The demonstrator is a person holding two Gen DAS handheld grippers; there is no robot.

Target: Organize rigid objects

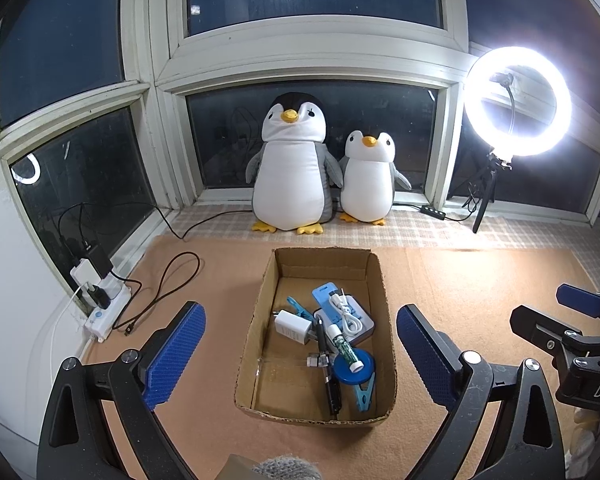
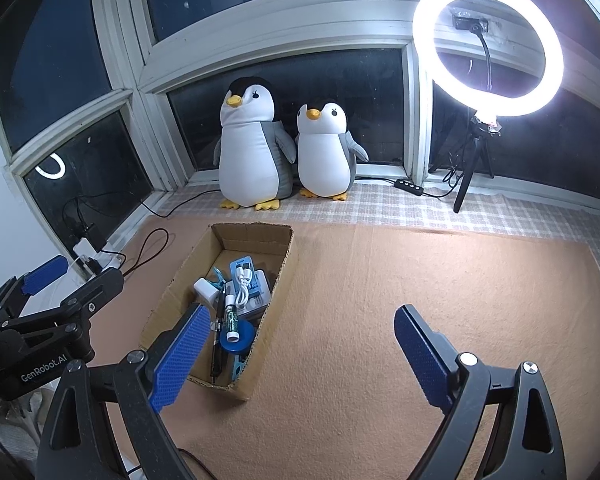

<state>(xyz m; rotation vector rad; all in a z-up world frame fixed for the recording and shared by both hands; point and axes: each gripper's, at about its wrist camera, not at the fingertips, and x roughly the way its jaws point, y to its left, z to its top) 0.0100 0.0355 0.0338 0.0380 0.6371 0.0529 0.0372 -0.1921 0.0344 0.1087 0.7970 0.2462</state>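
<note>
An open cardboard box [image 1: 256,320] sits on the tan mat and also shows in the right wrist view [image 2: 284,268]. Inside lie a white charger plug [image 1: 293,327], a coiled white cable [image 1: 346,312], a blue stand [image 1: 325,294], a green-labelled tube [image 1: 344,346], a blue tape roll [image 1: 354,370], a black pen [image 1: 327,364] and blue clips [image 1: 366,394]. My left gripper [image 1: 300,354] is open and empty, with its fingers either side of the box. My right gripper [image 2: 300,354] is open and empty over the mat right of the box.
Two plush penguins [image 1: 296,168] stand at the window. A lit ring light [image 1: 518,100] on a tripod stands at the back right. A power strip [image 1: 104,308] with cables lies at the left edge. The tan mat [image 2: 440,272] lies right of the box.
</note>
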